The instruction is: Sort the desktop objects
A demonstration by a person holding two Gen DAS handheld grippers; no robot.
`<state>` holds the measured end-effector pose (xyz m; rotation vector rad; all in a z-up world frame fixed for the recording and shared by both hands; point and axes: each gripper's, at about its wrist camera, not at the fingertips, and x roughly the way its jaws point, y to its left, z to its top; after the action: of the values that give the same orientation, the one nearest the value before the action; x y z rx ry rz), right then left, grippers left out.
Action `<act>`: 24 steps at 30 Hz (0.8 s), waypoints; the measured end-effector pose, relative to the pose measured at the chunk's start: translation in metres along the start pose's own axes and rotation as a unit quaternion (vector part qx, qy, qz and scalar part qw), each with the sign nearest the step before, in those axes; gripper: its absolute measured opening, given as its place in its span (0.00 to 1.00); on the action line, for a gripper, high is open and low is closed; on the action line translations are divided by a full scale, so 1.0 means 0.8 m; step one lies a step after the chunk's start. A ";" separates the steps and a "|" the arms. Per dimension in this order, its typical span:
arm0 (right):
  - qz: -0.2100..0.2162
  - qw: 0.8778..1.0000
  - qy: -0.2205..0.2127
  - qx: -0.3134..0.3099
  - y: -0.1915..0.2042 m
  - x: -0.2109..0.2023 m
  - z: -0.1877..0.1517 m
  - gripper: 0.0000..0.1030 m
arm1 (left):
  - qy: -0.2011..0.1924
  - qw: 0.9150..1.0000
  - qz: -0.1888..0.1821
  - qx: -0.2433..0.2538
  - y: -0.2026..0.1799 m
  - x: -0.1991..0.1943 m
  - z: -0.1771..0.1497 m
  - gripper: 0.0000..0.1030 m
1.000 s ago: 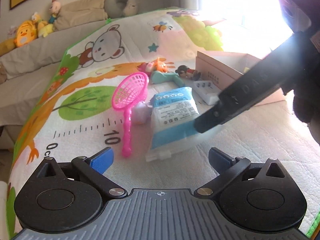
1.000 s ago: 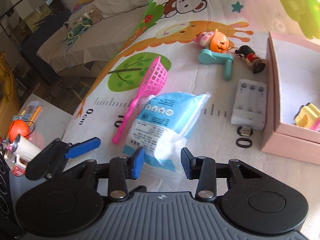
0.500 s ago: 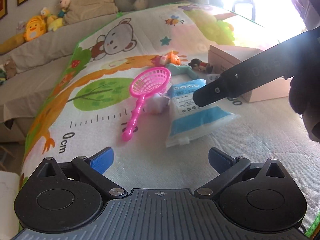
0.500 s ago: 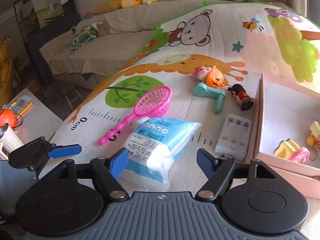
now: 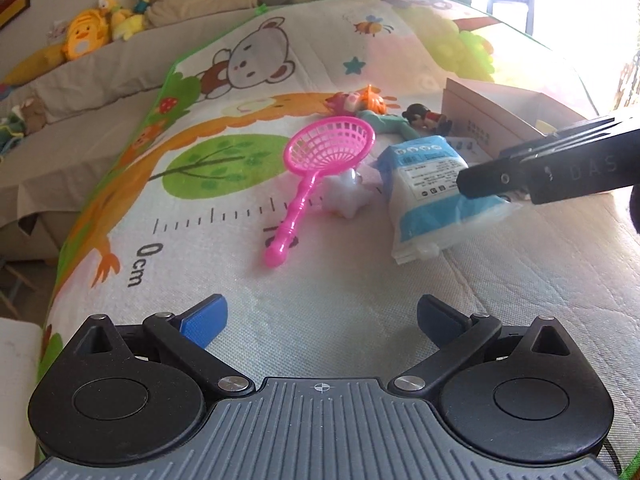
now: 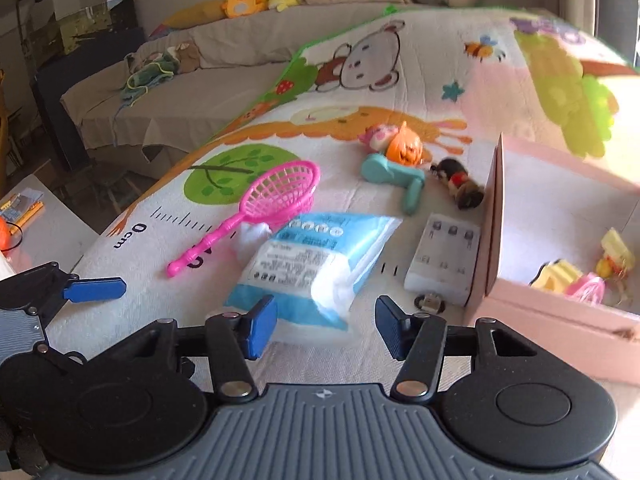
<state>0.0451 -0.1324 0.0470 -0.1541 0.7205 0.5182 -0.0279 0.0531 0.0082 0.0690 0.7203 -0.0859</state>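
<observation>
My right gripper [image 6: 326, 330] nearest: blue-white packet [image 6: 312, 266] on mat, just ahead between half-spread fingers, jaws just closing, not pinching. Packet's long axis runs away toward upper right. Left gripper [image 5: 320, 320] spread wide, empty, farther off.

On the play mat [image 6: 400, 92], the toy net [image 6: 260, 208] is lying left of the cotton-pad packet [image 6: 316, 260]; the battery charger [image 6: 444, 260] is lying between packet and open box [image 6: 532, 304]; figurines [image 6: 400, 146] are lying behind.
</observation>
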 end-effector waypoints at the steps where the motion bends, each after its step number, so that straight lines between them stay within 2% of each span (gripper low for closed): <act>1: -0.001 1.000 -0.016 -0.017 0.007 -0.006 0.006 0.54 | 0.001 1.000 0.004 -0.002 0.002 0.001 0.001 1.00; 3: 0.017 0.999 -0.028 -0.034 0.019 -0.009 0.022 0.51 | 0.003 1.000 0.014 -0.002 0.005 0.001 0.001 1.00; 5: 0.047 0.998 -0.015 -0.041 0.036 0.006 0.041 0.49 | 0.005 1.000 0.021 -0.004 0.008 0.000 0.001 1.00; 7: 0.056 0.997 0.004 -0.051 0.052 0.033 0.054 0.44 | 0.006 1.000 0.023 -0.007 0.011 -0.001 0.000 1.00; 13: 0.010 0.994 0.050 -0.100 0.079 0.104 0.062 0.44 | -0.001 1.000 0.024 -0.006 0.015 -0.009 -0.002 1.00; 15: 0.010 0.993 0.060 -0.105 0.079 0.114 0.062 0.44 | -0.007 1.000 0.021 -0.009 0.016 -0.012 -0.003 1.00; 17: 0.002 0.991 0.066 -0.112 0.081 0.119 0.062 0.42 | -0.012 1.000 0.017 -0.010 0.017 -0.015 -0.004 1.00; 19: 0.004 0.991 0.071 -0.116 0.082 0.120 0.061 0.35 | -0.016 1.000 0.012 -0.009 0.016 -0.019 -0.006 1.00; 24: 0.025 0.989 0.087 -0.116 0.089 0.110 0.054 0.34 | -0.021 1.000 0.005 -0.007 0.014 -0.028 -0.013 1.00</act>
<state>0.0904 -0.0226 0.0240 -0.4040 0.8340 0.6410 -0.0505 0.0667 0.0158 0.0565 0.6790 -0.0727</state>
